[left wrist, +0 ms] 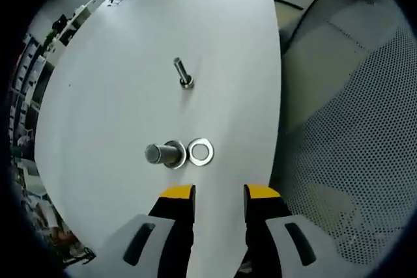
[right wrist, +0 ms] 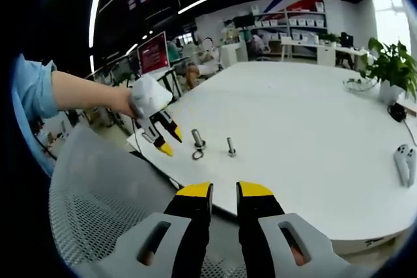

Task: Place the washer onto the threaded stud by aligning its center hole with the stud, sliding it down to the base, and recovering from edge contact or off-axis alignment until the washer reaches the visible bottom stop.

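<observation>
A flat silver washer lies on the white table, touching the base of a thick stud that stands upright beside it. A thinner bolt stands farther out. My left gripper hovers open just short of the washer, nothing between its yellow-tipped fingers. In the right gripper view the washer, thick stud and thin bolt sit near the table's near edge, with the left gripper held by a gloved hand above them. My right gripper stands open, well back from the table.
A grey mesh chair back flanks the table edge on the right of the left gripper view and appears as the chair under my right gripper. A white controller, a potted plant and a small bowl sit on the table's far side.
</observation>
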{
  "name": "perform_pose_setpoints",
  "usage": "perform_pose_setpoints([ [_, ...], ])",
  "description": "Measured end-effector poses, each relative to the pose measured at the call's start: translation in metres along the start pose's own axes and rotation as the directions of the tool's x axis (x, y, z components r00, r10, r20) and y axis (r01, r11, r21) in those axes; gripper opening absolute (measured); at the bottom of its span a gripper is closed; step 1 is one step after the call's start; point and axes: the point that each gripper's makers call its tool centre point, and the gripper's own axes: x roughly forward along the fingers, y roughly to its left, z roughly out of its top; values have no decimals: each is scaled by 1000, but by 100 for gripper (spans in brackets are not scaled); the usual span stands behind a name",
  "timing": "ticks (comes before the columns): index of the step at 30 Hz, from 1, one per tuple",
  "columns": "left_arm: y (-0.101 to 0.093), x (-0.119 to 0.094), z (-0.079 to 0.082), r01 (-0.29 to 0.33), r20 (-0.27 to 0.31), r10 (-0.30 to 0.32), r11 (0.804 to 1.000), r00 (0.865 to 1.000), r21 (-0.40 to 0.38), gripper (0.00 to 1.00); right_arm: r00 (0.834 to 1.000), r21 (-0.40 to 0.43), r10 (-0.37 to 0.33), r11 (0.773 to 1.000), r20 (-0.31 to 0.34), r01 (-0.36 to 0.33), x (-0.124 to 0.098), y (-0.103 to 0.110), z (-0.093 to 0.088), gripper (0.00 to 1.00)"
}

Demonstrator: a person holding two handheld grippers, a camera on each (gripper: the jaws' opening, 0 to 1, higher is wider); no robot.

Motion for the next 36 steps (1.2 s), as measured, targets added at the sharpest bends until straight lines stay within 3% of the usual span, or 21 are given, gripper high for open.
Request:
perform_pose_setpoints([
  [18,9,26,10,38,-1,-38,999,999,-37,30,1000,6,-7,1000,13,7,0,-1,2,17],
  [30,10,39,20,55,-6,-55,998,998,-14,32,999,33,-27,999,22,26,-1,-4,2,18],
  [34,10,43,20,57,-24,-57,998,998,1,33,999,25,-33,999,25,32,-1,-5,2,18],
  [36,14,44,16,34,-60,-32,999,998,31,32,999,27,-35,999,29,34,-1,-5,2,18],
])
